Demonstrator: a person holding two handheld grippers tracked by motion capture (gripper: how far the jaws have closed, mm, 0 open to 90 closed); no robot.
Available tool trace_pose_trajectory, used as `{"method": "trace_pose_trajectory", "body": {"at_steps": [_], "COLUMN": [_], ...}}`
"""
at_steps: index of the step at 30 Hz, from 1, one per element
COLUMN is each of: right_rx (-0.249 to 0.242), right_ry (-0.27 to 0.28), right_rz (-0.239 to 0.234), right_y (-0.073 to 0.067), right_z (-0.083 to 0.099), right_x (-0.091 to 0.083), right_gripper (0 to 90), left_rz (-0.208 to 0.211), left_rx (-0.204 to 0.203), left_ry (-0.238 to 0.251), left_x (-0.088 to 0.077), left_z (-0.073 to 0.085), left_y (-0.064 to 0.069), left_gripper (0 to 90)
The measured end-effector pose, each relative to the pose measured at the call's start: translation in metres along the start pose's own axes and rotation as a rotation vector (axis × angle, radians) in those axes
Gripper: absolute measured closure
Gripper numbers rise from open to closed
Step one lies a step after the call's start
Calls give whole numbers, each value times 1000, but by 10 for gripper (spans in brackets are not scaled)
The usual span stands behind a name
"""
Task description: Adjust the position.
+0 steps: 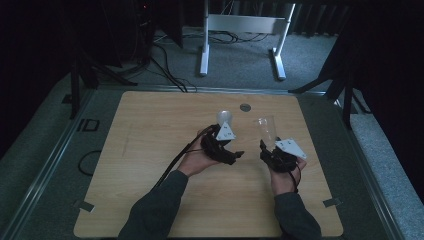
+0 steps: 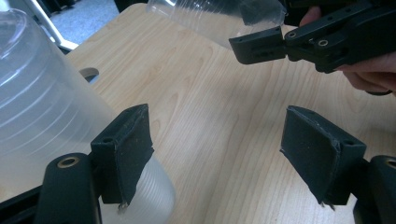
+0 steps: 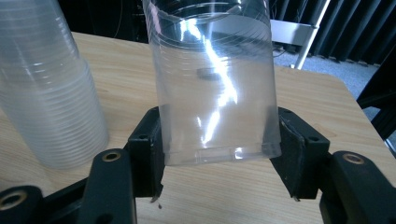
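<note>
- Two grippers work over a wooden table (image 1: 150,150): the right gripper (image 3: 219,154) pinches a single clear plastic cup (image 3: 215,84) near its closed base, one jaw on each side of the wall, with the cup's open mouth pointing up and away from the hand.
- The left gripper (image 2: 219,149) stands with its jaws spread wide and nothing between them; bare tabletop shows in the gap.
- A stack of frosted cups (image 2: 42,107) stands upright on the table just outside the left gripper's left jaw, close against it and possibly touching, though the angle makes contact hard to confirm.
- In the high view the held cup sits beyond the right gripper, tilted, and the stack rises just past the left gripper's grey plate, the two near each other but apart.
- Handling, as a judgement: thin clear plastic like this is very light, slippery and easily crushed (a hard squeeze would probably buckle the wall), so the stiffer ribbed band by the base or the rolled rim is the better place to grip.
- The nested stack should be stiffer than one cup, yet top-heavy and easy to tip if nudged sideways.
</note>
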State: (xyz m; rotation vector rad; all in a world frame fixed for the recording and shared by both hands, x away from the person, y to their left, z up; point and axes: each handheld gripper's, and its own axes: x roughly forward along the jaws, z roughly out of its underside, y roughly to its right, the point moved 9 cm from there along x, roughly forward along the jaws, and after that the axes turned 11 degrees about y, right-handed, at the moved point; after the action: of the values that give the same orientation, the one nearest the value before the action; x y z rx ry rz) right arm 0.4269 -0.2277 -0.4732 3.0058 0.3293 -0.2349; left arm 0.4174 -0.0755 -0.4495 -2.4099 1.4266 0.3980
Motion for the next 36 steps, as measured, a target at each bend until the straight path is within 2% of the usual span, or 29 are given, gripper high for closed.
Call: {"method": "trace_pose_trajectory", "body": {"at_steps": [7,8,16,23,32,36], "right_rx": [-6,-14,-24,-33,-67,-67], "right_ry": [35,52,98,127,176,178], "right_rz": [0,-4,-6,-2,11,6], "right_y": [0,-1,-3,-4,-7,-8], "right_z": [-5,-6,-11,-14,-19,-21], "right_x": [-2,-4,-7,-10,-15,-15], "right_gripper": [418,418,418,418,418,418], "left_rz": [-4,1,12,20,32,36], "left_rx": [-9,-23,-37,-75,-165,-179], "left_ry": [11,19,37,71,125,137], "left_x": [2,3,6,7,9,10], "left_z": [-3,-5,-12,-20,-29,-32], "left_y": [1,2,4,5,3,3], "left_gripper": [243,244,243,244,244,243]}}
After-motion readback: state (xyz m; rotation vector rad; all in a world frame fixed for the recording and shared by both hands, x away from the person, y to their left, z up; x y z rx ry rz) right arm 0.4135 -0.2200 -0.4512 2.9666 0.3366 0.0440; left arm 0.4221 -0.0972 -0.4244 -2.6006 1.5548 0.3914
